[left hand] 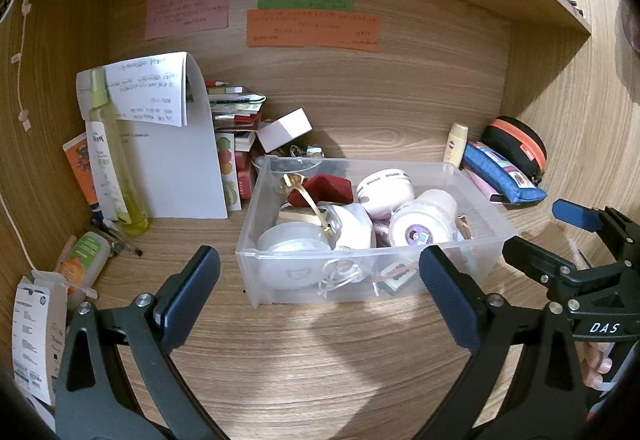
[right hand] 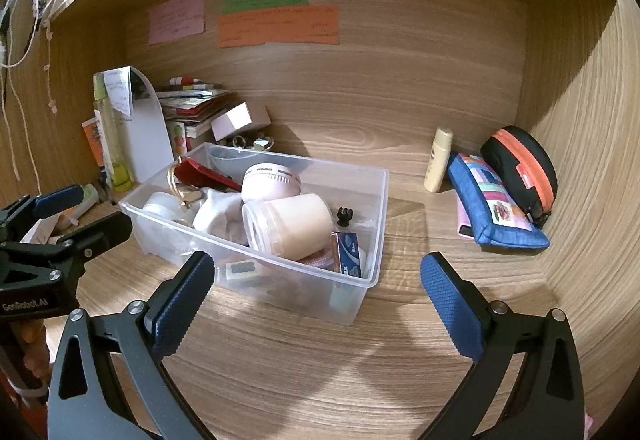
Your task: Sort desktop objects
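A clear plastic bin (left hand: 486, 260) (right hand: 360, 292) sits mid-desk, filled with several small items: white and pink jars (left hand: 420, 230) (right hand: 292, 224), a red case (left hand: 328, 187), a gold clip. My left gripper (left hand: 320, 280) is open and empty just in front of the bin. My right gripper (right hand: 316, 280) is open and empty, in front of the bin's right end; it also shows at the right of the left wrist view (left hand: 540, 236). A blue pouch (right hand: 496, 211), a black-and-orange case (right hand: 524, 163) and a cream tube (right hand: 438, 159) lie to the right.
At the back left stand a yellow spray bottle (left hand: 108, 155), white papers (left hand: 172, 167), stacked books (left hand: 236, 107) and a small white box (left hand: 284, 129). Small bottles and a carton (left hand: 36, 340) lie at the left. Coloured notes (left hand: 312, 27) hang on the back wall. Wooden side walls enclose the desk.
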